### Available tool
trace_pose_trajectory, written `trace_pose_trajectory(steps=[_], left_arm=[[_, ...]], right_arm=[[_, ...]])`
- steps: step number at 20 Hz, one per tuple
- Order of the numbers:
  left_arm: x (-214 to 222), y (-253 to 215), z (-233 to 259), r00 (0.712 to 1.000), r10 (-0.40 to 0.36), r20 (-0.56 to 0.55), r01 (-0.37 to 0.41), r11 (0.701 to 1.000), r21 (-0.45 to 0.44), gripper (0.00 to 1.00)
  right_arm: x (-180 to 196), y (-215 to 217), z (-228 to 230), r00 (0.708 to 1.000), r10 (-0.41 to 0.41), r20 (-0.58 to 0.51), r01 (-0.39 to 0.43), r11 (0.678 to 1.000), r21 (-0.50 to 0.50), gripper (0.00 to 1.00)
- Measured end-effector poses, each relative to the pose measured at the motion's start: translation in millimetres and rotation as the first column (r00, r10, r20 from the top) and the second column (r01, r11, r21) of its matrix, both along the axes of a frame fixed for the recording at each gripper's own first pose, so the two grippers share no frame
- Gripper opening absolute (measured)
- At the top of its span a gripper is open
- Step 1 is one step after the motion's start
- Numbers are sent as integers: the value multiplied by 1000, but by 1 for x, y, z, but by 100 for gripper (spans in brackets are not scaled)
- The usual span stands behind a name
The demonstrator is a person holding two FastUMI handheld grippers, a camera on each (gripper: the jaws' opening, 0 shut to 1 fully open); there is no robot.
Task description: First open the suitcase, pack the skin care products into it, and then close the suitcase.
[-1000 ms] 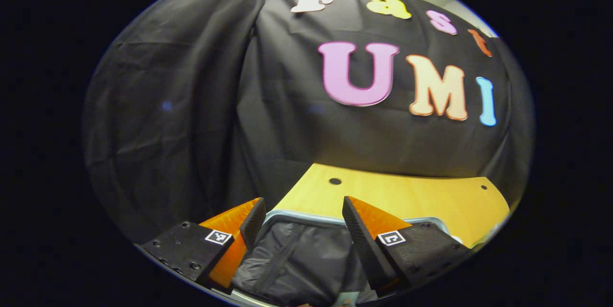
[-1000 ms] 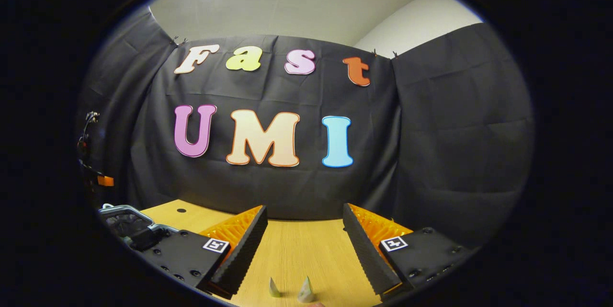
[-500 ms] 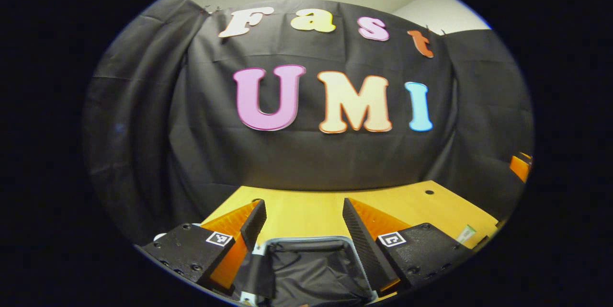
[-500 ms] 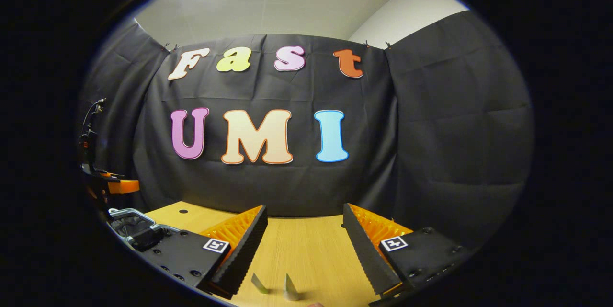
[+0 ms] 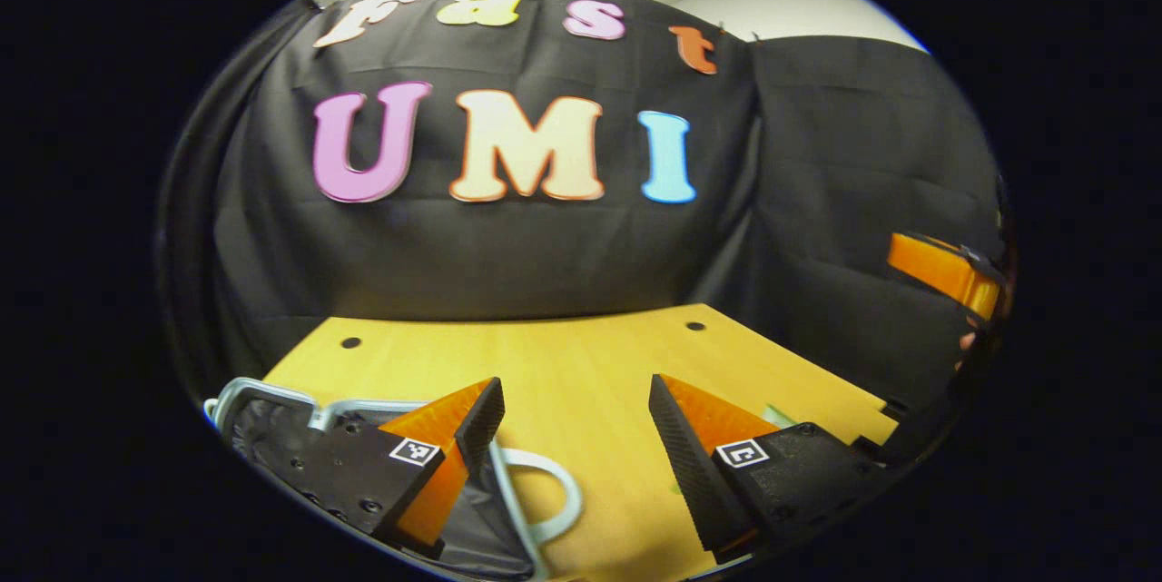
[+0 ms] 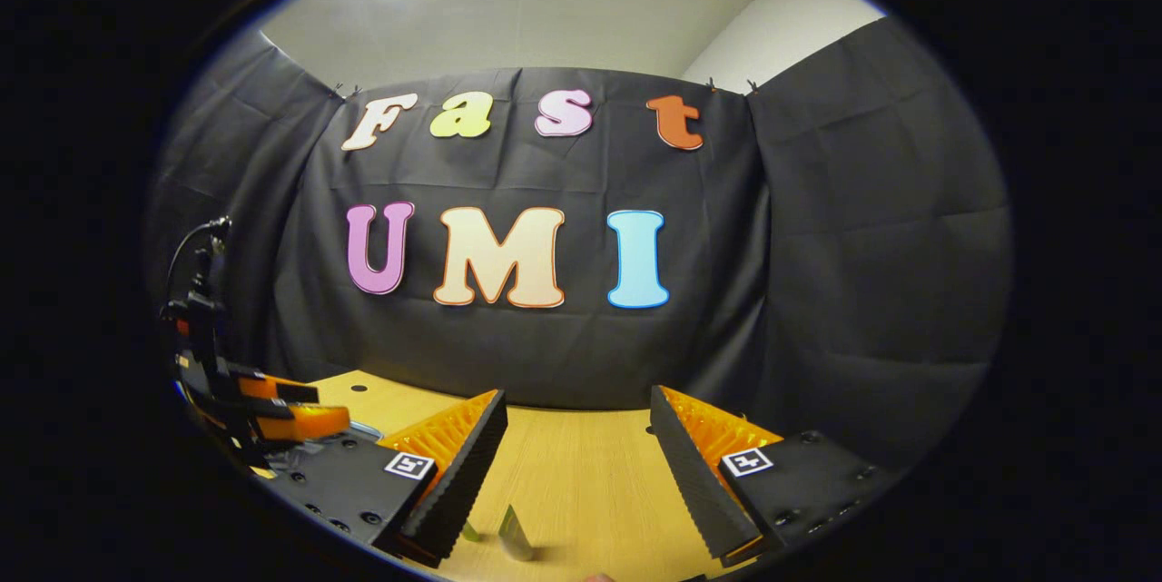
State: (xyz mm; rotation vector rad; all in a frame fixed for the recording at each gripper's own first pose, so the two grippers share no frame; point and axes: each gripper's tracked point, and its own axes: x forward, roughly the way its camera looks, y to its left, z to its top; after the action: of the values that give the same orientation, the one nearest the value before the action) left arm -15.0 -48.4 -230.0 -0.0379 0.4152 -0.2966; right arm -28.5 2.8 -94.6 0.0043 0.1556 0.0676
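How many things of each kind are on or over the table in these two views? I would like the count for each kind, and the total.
Grippers: 2, the left gripper and the right gripper, both open
Suitcase: 1
Skin care tubes: 2, a larger tube end and a smaller tube end
Table: 1
Total: 6

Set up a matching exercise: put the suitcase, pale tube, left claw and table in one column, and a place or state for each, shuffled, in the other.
Things:
1. suitcase
2. pale tube
3. left claw
4. table

Places or states:
A. open, nothing between its fingers
B. light wood with small dark holes
C. dark lining showing inside a silver rim
D. upright on the wood, just ahead of the right claw

Pairs: 1-C, 2-D, 3-A, 4-B.
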Motion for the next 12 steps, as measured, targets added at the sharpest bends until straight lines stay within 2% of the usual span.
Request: trace_pose_trajectory(steps=[2, 4, 7, 11, 12], left_arm=[[-10, -33, -22, 996, -80, -25, 80, 997, 7, 94], [-17, -55, -45, 991, -123, -56, 124, 992, 19, 94], [-25, -79, -66, 985, -160, -64, 158, 987, -36, 94], [-23, -92, -103, 973, -179, -143, 177, 984, -28, 92], [-23, -94, -111, 971, -175, -165, 173, 985, -28, 87]], right_arm=[[-3, -8, 1, 1000, 8, -6, -8, 1000, -18, 99], [-6, -17, 5, 1000, 1, -4, -1, 1000, -29, 99], [-9, -31, 2, 1000, -23, -20, 22, 998, -53, 99], [-16, -58, 8, 997, -71, -34, 68, 995, -77, 99], [-20, -66, 12, 996, -90, -25, 88, 993, -75, 99]])
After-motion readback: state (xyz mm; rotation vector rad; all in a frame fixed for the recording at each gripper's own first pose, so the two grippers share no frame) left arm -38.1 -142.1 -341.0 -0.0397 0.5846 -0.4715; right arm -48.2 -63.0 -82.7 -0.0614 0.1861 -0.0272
